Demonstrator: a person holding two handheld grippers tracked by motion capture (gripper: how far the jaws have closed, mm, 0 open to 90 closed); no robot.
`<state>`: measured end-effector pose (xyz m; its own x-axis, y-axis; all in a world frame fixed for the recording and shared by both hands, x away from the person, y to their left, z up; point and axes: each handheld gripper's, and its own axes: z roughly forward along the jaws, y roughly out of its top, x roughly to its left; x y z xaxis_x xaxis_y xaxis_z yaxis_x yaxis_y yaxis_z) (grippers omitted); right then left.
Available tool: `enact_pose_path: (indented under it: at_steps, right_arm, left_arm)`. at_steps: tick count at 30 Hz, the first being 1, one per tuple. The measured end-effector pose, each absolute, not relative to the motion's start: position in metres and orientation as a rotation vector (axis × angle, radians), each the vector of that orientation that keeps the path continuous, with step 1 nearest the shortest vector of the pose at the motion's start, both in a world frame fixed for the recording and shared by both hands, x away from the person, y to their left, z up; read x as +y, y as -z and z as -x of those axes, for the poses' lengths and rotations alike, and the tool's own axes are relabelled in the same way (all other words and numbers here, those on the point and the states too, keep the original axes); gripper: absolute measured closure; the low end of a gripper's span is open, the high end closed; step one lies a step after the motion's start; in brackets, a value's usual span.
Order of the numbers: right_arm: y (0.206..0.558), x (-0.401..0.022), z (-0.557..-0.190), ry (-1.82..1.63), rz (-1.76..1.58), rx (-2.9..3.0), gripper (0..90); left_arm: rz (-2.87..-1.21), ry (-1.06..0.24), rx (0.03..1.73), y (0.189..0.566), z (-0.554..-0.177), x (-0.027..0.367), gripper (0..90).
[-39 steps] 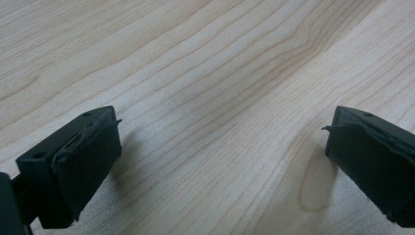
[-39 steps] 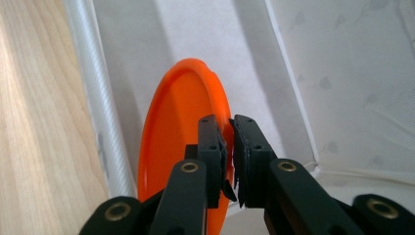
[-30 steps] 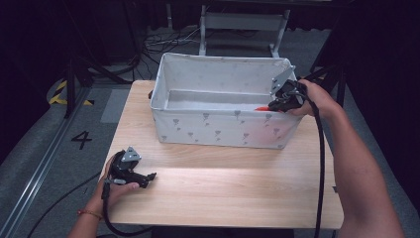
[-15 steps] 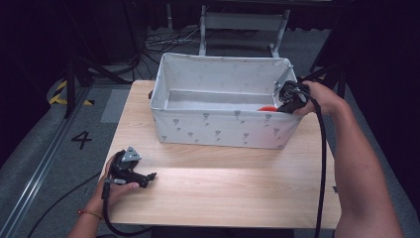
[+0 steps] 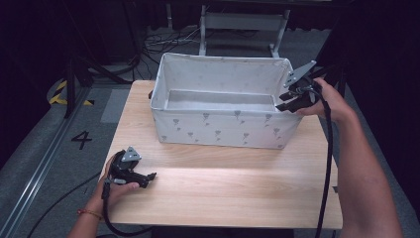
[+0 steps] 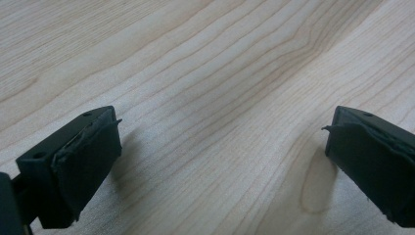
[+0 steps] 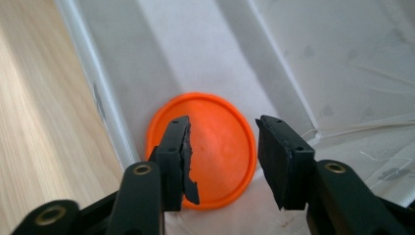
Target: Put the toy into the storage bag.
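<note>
A white fabric bin (image 5: 223, 130) is set at the far half of a wooden table (image 5: 233, 198), its open top turned up so that things can be lowered into it from above. An orange disc (image 7: 205, 147) is seen lying flat on the bin's floor in the right gripper view, in the corner beside the near wall and just below the gripper that looks down on it; from that position it is judged to have been released there.

The right gripper (image 5: 292, 101) is held over the bin's right-hand end by the right hand (image 5: 329, 101), angled down into the interior. Its jaws have just been opening and are now parted to a moderate gap (well short of their widest), with nothing gripped between them: the disc is framed in the gap but lies beneath the pads, apart from them. The placement is therefore judged complete, and a withdrawal clear of the rim is what the next move would call for.

The left gripper (image 5: 143, 177) is rested at the table's near left edge, well apart from the bin, evidently parked out of the working hand's way. In the left gripper view its jaws are spread wide over bare wood, and nothing is held or touched by its pads (image 6: 88, 161).
</note>
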<state>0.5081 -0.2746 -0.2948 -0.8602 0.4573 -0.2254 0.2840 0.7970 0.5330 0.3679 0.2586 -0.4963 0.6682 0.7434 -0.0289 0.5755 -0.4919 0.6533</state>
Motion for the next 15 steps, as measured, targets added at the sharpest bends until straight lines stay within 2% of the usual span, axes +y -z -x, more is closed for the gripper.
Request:
enact_pose_path:
  at_steps: [9, 15]
  right_arm:
    - [0.289, -0.289, -0.490, -0.950, -0.764, 2.380, 31.8]
    - [0.285, -0.293, -0.475, -0.994, -0.807, 2.305, 27.1]
  left_arm:
    - [-2.239, -0.339, 1.014, 0.496, -0.368, 0.259, 0.4]
    - [-2.244, -0.344, 1.008, 0.496, -0.368, 0.259, 0.4]
